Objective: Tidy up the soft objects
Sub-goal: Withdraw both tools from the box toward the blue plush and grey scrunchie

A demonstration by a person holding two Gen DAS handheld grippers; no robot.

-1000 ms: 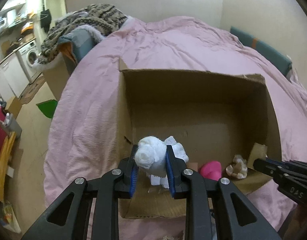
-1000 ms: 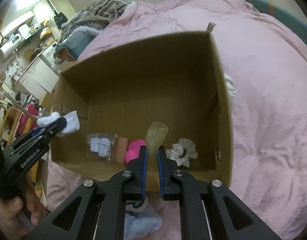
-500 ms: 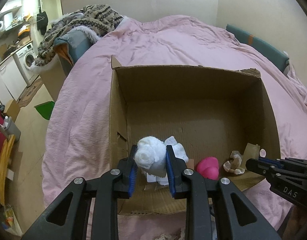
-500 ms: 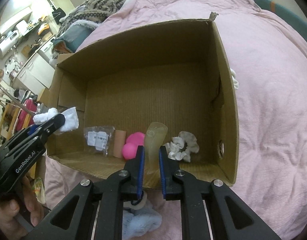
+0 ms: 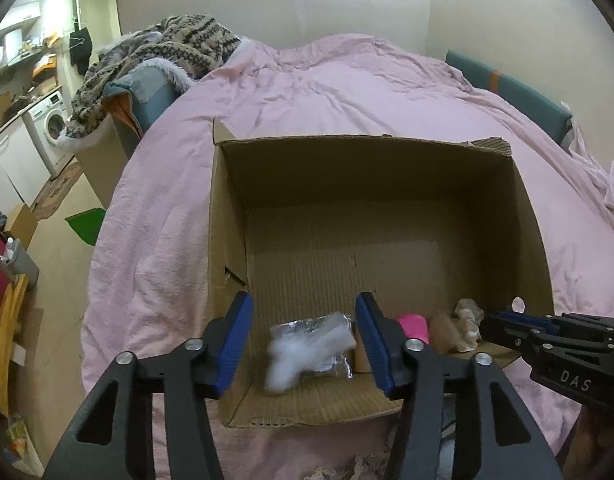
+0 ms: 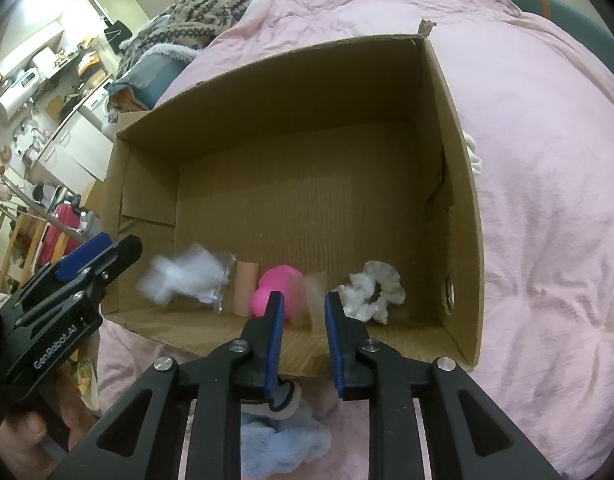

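An open cardboard box lies on a pink bed. My left gripper is open over its near left corner; a white rolled cloth is blurred just below it, falling onto a clear plastic packet. My right gripper is open at the near edge; a translucent beige soft piece is blurred between its jaws, loose. In the box lie a pink soft ball, a beige cylinder and a white scrunchie.
A light blue fluffy cloth and a small sponge-like piece lie on the pink bedspread in front of the box. A patterned blanket is piled at the bed's far left. The floor, a washing machine and a red suitcase are left.
Both grippers have opened. The white rolled cloth has left the left gripper and drops into the box. The beige piece has left the right gripper and drops beside the pink ball.
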